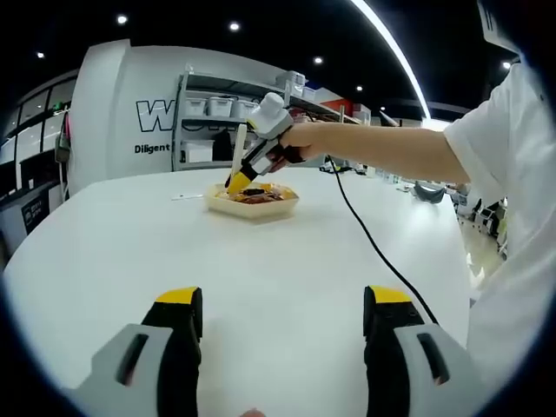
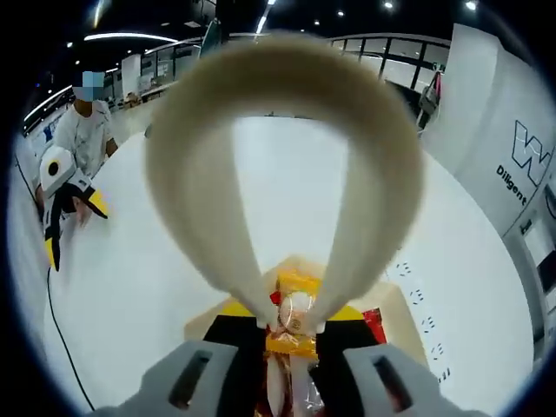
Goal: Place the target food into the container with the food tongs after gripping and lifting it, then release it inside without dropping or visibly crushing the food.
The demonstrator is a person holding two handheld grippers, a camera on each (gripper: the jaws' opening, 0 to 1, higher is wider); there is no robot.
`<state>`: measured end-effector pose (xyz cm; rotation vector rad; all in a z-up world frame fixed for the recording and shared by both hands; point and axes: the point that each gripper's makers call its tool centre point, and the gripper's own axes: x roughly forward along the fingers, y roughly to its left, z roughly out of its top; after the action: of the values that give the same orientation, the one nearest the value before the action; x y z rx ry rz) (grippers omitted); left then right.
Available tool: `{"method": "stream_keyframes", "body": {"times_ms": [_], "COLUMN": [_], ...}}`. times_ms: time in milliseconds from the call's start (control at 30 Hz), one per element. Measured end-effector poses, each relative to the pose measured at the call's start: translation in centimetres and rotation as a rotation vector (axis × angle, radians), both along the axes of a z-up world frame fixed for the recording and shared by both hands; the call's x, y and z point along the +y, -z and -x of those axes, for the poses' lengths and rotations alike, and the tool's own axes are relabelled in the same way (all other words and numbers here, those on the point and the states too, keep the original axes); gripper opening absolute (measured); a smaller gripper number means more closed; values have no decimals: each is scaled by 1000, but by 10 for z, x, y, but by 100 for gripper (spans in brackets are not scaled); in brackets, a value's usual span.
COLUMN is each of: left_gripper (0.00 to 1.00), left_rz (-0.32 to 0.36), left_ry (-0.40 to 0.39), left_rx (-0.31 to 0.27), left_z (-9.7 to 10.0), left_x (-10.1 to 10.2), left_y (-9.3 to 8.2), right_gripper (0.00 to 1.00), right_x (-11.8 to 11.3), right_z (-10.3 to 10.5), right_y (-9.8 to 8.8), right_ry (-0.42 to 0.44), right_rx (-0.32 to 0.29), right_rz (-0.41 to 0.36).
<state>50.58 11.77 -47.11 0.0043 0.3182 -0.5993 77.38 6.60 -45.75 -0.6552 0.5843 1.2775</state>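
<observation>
My right gripper (image 2: 291, 337) is shut on cream food tongs (image 2: 365, 174), whose loop arches wide over the right gripper view. The tong tips pinch a small wrapped snack in a yellow-orange packet (image 2: 296, 314) just above a beige container (image 2: 395, 306) holding more packets. In the left gripper view the same right gripper (image 1: 240, 181), held by a hand, points down into the container (image 1: 253, 203) at the far middle of the white table, with the tongs (image 1: 239, 148) standing up behind it. My left gripper (image 1: 284, 300) is open over bare table, nearer the person.
A black cable (image 1: 369, 236) runs across the table (image 1: 130, 252) from the right gripper toward the right edge. The person's arm and white sleeve (image 1: 512, 174) reach in from the right. Shelving with bins (image 1: 208, 113) stands beyond the table. A red packet (image 2: 373, 323) lies in the container.
</observation>
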Motion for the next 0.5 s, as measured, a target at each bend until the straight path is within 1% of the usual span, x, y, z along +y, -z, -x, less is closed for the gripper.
{"method": "stream_keyframes", "body": {"times_ms": [67, 133, 200, 267, 367, 500], "left_gripper": [75, 75, 75, 75, 75, 75], "left_rz": [0, -1, 0, -1, -1, -2], "left_ry": [1, 1, 4, 5, 6, 9], "left_rx": [-1, -3, -6, -7, -7, -10], "left_z": [0, 0, -1, -1, 0, -1], "left_x": [0, 0, -1, -2, -2, -4], "left_y": [0, -2, -3, -4, -4, -5], "right_gripper": [14, 14, 15, 15, 15, 15], "right_x": [-1, -4, -4, -4, -8, -13], "right_z": [3, 1, 3, 6, 13, 19], "right_y": [-5, -9, -15, -20, -22, -27], "right_ry": [4, 22, 48, 46, 51, 85], "right_rx": [-3, -6, 19, 22, 18, 25], "right_rz": [-9, -20, -61, -86, -83, -123]}}
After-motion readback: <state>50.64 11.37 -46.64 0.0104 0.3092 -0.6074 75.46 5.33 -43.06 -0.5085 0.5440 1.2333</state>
